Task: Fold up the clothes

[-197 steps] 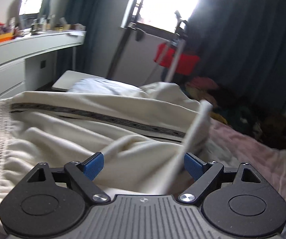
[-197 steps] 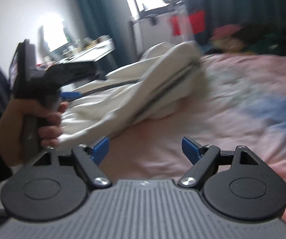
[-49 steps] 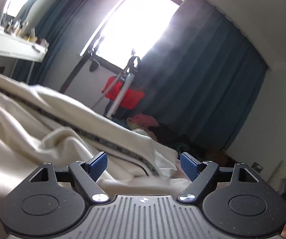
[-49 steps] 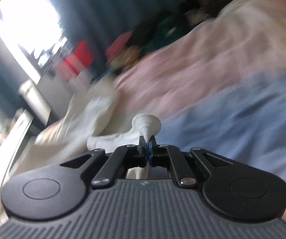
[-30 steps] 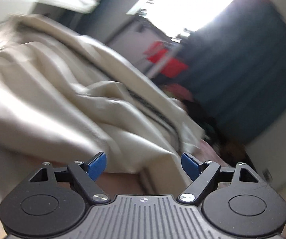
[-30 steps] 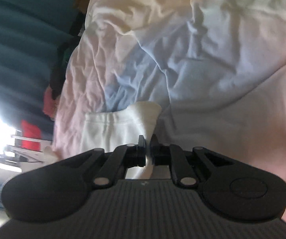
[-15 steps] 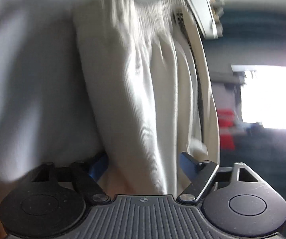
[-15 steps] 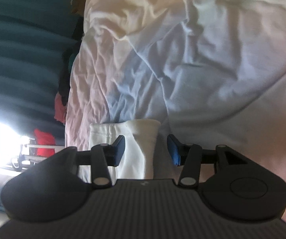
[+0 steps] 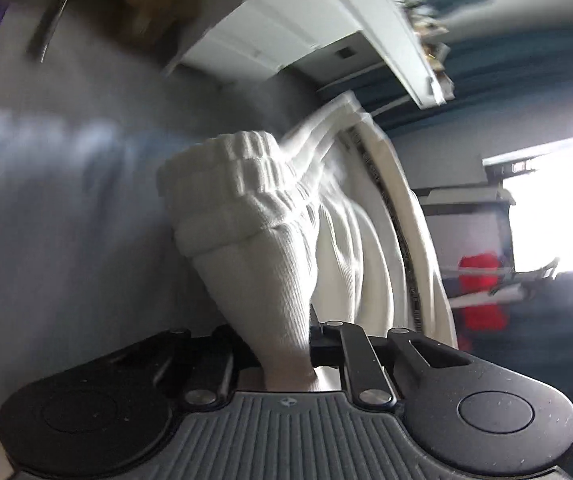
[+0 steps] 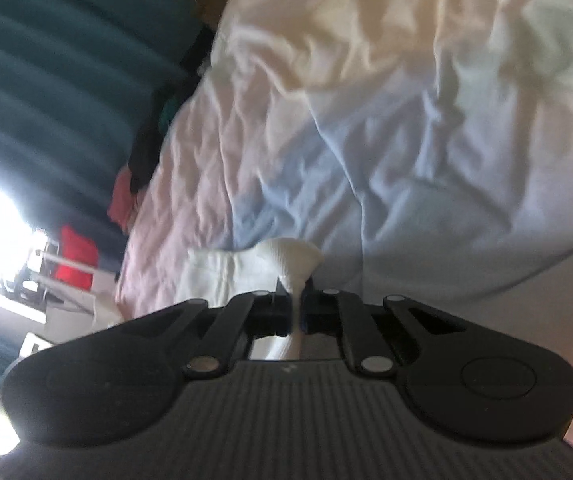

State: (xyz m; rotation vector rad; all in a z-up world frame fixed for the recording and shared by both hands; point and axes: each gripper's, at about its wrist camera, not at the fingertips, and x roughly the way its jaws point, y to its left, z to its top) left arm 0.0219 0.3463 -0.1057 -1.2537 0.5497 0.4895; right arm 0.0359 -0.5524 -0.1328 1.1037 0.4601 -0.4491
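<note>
The left gripper (image 9: 286,344) is clamped on the ribbed elastic waistband of the cream knitted trousers (image 9: 270,264), whose long axis runs away toward the window. The right gripper (image 10: 295,312) pinches a cuff of the same garment, lying on the wrinkled pastel bedsheet (image 10: 406,140). Only the left view shows the dark side stripe (image 9: 406,248); only the right shows the bed

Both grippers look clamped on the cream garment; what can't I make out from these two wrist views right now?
- Left wrist view: the left gripper pads are buried under the ribbed waistband of the cream garment; the background is motion-blurred.
- Right wrist view: the right gripper pinches a cream cuff; its body hides the fabric below.
- Neither view shows the garment's full layout on the bedsheet.
</note>
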